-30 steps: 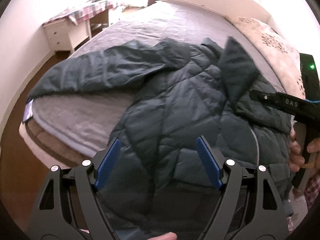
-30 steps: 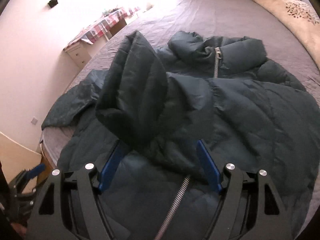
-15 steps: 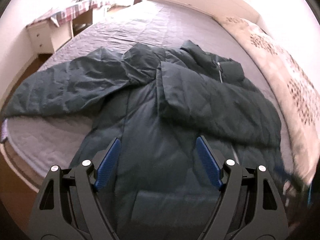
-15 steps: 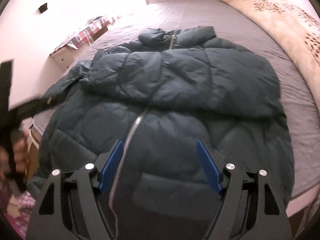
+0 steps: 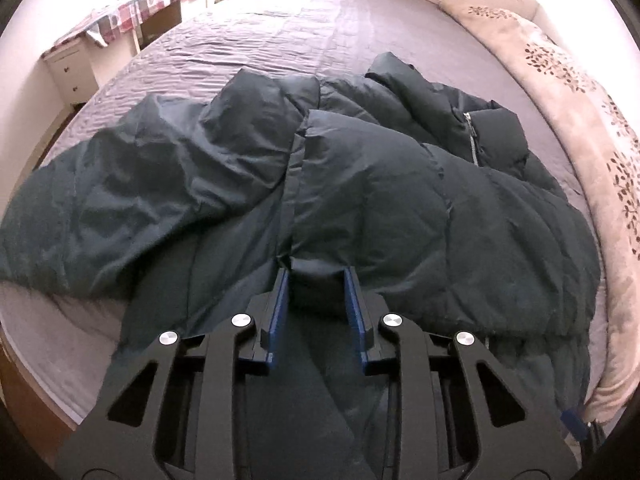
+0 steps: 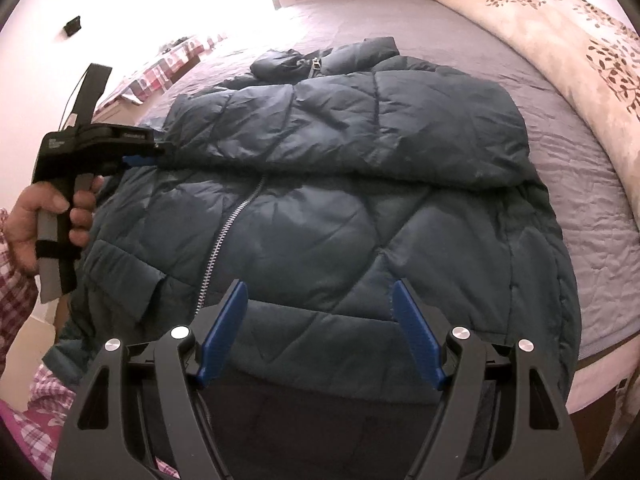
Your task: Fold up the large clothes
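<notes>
A large dark teal quilted puffer jacket [image 6: 320, 208] lies zipper-up on the grey bed [image 6: 592, 200]. One sleeve [image 6: 340, 136] is folded across the chest. The other sleeve [image 5: 120, 196] lies spread out to the left in the left wrist view. My left gripper [image 5: 316, 276] is shut on the cuff end of the folded sleeve [image 5: 316, 280]; it also shows in the right wrist view [image 6: 144, 156] at the jacket's left side. My right gripper [image 6: 318, 300] is open and empty above the jacket's hem.
A floral cream duvet [image 5: 580, 92] lies along the bed's right side. A white dresser and a table with a checked cloth [image 5: 120, 12] stand at the far left. The bed's near edge [image 5: 48, 360] drops to a wooden floor.
The right gripper let go of the sleeve, which now lies across the chest, and drew back to the hem. The left gripper moved in and closed on the sleeve's cuff.
</notes>
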Demonstrator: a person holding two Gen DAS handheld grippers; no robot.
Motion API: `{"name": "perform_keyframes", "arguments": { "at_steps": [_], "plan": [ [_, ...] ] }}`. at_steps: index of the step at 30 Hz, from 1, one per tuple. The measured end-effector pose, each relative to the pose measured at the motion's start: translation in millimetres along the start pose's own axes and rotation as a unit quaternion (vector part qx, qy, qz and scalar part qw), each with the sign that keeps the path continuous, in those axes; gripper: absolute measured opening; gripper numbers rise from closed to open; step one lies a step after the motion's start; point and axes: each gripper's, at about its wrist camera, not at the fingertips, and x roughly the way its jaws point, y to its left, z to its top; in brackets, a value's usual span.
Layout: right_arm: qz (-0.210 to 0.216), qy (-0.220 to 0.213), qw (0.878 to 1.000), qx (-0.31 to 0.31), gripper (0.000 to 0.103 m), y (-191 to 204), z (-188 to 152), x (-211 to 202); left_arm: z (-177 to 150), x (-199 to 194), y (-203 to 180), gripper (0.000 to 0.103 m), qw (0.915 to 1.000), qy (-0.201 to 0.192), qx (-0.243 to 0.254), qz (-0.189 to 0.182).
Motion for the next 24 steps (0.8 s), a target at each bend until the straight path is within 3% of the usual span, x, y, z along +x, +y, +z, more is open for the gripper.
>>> {"name": "perform_keyframes", "arguments": {
  "at_steps": [6,8,10,18,24],
  "plan": [
    [-0.001,0.001,1.0,-0.002,0.074,4,-4,0,-4,-6,3,0.032,0.9999,-0.006,-0.008,-0.004],
    [-0.002,0.002,1.0,-0.004,0.074,6,-4,-1,-10,-15,7,0.056,0.9998,-0.013,-0.018,-0.003],
    [-0.003,0.004,1.0,-0.005,0.074,7,-5,-1,-18,-26,13,0.069,0.9993,-0.024,-0.027,-0.005],
    [-0.008,0.01,1.0,-0.016,0.074,16,-7,-4,-51,-54,67,0.077,0.9941,-0.031,-0.095,-0.042],
    [-0.015,0.02,0.999,-0.033,0.074,28,-9,-1,-68,-58,146,0.077,0.9781,-0.038,-0.2,-0.046]
  ]
}}
